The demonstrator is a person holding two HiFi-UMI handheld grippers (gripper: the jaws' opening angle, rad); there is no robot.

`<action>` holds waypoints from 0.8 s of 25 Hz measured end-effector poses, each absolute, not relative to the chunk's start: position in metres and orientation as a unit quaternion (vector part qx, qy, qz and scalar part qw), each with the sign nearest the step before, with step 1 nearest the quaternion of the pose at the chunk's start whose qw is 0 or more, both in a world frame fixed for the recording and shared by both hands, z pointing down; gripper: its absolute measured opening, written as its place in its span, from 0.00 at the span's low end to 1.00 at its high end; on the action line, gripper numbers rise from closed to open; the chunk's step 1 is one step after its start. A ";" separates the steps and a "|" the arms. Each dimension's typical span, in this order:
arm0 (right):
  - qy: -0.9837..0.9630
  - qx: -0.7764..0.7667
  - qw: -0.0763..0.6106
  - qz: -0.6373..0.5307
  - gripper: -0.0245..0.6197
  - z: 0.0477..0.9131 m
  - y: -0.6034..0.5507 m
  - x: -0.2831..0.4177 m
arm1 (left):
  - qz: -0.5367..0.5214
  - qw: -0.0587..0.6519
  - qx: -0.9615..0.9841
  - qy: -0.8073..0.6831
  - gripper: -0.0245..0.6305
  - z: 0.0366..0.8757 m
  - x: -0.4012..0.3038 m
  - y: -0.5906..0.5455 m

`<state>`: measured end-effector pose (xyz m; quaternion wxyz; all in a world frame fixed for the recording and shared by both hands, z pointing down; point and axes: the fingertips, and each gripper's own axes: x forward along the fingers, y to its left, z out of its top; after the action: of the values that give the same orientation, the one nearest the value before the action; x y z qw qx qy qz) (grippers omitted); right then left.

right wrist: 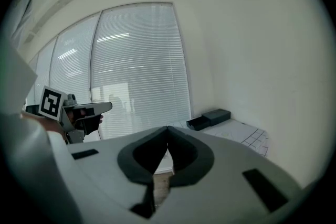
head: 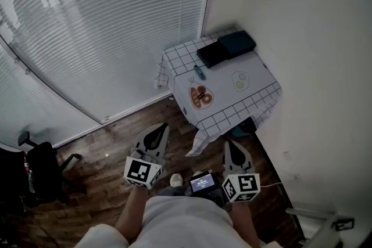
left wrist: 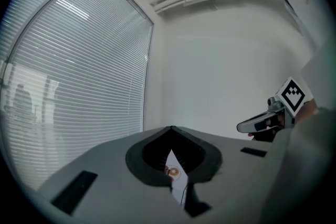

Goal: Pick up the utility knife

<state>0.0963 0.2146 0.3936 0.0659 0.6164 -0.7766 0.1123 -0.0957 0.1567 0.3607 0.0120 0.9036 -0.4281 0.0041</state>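
Left tongs (head: 161, 127), right tongs (head: 228, 143); utility knife (head: 199, 72) diagonal

Blinds (head: 104, 26) fill ten o'clock, white wall (head: 314, 38) three; clothed table (head: 256, 75) at one, wood floor (head: 110, 154) and chair (head: 40, 165) at eight.

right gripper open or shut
Shut: the right gripper has its jaw tips touching in its own view, with nothing between them.

utility knife (head: 199, 72) small, bluish; lying on table (head: 258, 67)
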 end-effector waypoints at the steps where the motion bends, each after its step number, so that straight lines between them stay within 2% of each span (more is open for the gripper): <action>1: -0.777 0.616 0.070 0.112 0.05 0.394 0.210 0.097 | 0.004 0.015 0.903 -0.430 0.04 0.362 -0.096 0.151; 20: -0.808 0.580 0.063 0.088 0.05 0.386 0.034 0.114 | 0.024 0.024 0.893 -0.450 0.04 0.379 -0.064 0.002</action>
<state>0.1137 0.0335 0.3858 0.0634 0.5797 -0.8076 0.0878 -0.0636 0.0022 0.3786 0.0242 0.8926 -0.4496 0.0237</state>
